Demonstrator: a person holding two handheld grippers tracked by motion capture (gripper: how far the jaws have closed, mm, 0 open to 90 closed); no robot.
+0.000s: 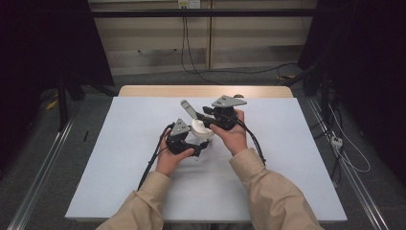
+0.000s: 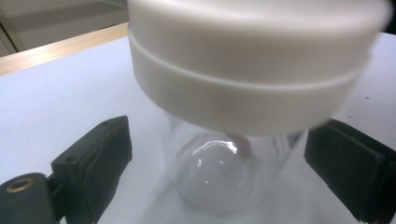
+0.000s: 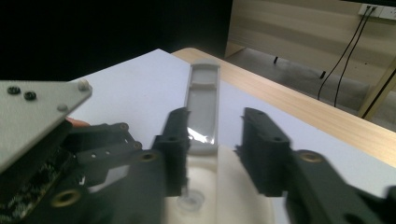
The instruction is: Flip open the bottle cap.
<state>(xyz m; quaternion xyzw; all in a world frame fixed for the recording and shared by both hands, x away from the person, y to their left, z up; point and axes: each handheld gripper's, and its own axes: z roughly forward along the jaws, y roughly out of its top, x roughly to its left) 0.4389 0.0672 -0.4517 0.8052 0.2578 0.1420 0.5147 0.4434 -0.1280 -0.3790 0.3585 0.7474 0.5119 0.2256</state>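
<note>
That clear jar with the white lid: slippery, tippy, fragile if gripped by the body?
Likely slippery: the jar body looks smooth, glossy and clear. Probably top-heavy: the white lid is wider than the body, with a grey handle sticking out, so it may tip. Appears empty, so likely light. Glass or plastic, hence how fragile, cannot be told. Left gripper fingers flank it without touching.

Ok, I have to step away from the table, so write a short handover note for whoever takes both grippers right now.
Left gripper: open, one jaw on each side of the clear jar body, a gap visible at each side, not clamped.
Right gripper: open, jaws astride the grey flip-up tab that stands up from the white lid.
Jar: on the white table, mid-table between both hands, lid on.
Done: both grippers are in position around the jar.
Left: probably close the left gripper on the body to steady it, then work the tab or lid with the right.
</note>
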